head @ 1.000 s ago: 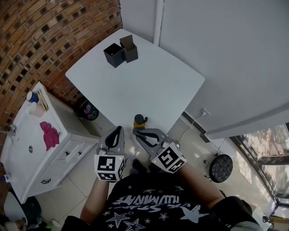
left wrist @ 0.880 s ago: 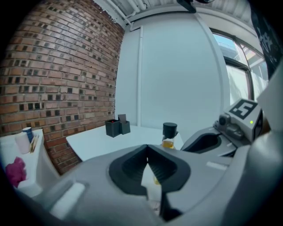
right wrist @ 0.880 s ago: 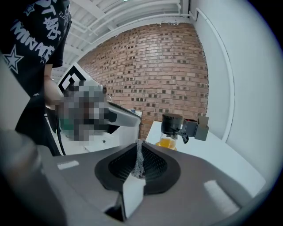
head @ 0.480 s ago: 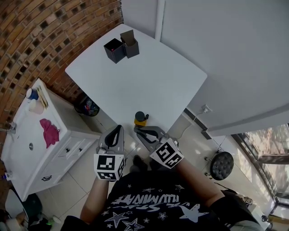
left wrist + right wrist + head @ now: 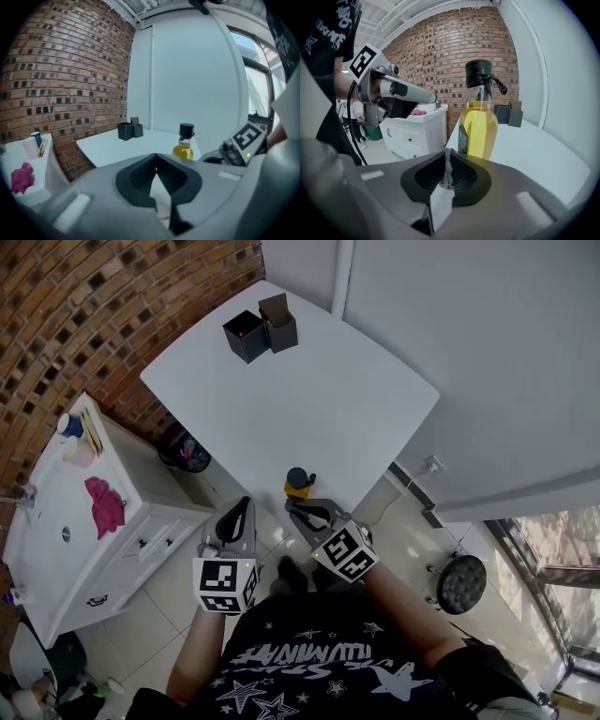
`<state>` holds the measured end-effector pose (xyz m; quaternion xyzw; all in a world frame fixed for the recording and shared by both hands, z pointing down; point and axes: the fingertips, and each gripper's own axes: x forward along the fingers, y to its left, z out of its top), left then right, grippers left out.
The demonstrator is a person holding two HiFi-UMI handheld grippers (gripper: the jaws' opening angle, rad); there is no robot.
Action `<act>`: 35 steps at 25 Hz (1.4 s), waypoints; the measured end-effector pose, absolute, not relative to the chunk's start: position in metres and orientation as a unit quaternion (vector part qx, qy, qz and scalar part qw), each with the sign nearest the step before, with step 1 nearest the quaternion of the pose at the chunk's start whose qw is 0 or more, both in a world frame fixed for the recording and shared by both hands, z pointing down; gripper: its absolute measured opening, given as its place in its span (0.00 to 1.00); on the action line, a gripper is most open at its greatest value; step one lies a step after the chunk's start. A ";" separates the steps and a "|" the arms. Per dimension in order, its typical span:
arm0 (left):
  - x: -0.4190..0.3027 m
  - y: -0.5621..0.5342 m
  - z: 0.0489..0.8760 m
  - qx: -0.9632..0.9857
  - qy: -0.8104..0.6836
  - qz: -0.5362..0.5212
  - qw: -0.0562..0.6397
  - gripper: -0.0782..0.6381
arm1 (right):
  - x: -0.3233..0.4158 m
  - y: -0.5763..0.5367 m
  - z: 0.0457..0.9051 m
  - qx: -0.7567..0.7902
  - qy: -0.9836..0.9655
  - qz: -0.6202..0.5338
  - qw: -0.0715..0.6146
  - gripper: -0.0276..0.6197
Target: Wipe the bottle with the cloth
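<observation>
Bottle [image 5: 298, 483]: stood at the table [image 5: 356, 418] edge;
Right gripper [image 5: 298, 515]: just beside bottle, pinched cloth [image 5: 446, 169];
Left gripper [image 5: 242, 510]: near bottle, pressed together, empty.

the bottle [image 5: 480, 117] stood just ahead of the jaws of the right gripper [image 5: 446, 157]; beyond it the table [image 5: 281, 399] lay open.

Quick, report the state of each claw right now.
Left claw: closed, nothing in it.
Right claw: closed on the cloth.
</observation>
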<state>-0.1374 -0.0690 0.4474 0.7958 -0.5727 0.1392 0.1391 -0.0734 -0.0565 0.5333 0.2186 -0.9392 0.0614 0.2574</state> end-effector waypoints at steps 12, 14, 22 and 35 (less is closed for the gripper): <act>-0.134 -0.072 0.449 0.796 -0.573 0.139 0.137 0.12 | -0.036 -0.045 0.557 0.258 -0.919 0.135 0.267 0.10; -0.133 -0.073 0.450 0.796 -0.573 0.139 0.136 0.12 | -0.019 -0.054 0.544 0.310 -0.906 0.188 0.219 0.10; -0.126 -0.078 0.453 0.798 -0.570 0.134 0.142 0.12 | 0.029 -0.101 0.480 0.466 -0.734 0.480 -0.115 0.10; -0.121 -0.078 0.459 0.807 -0.555 0.143 0.143 0.12 | 0.015 -0.097 0.475 0.473 -0.672 0.531 -0.207 0.10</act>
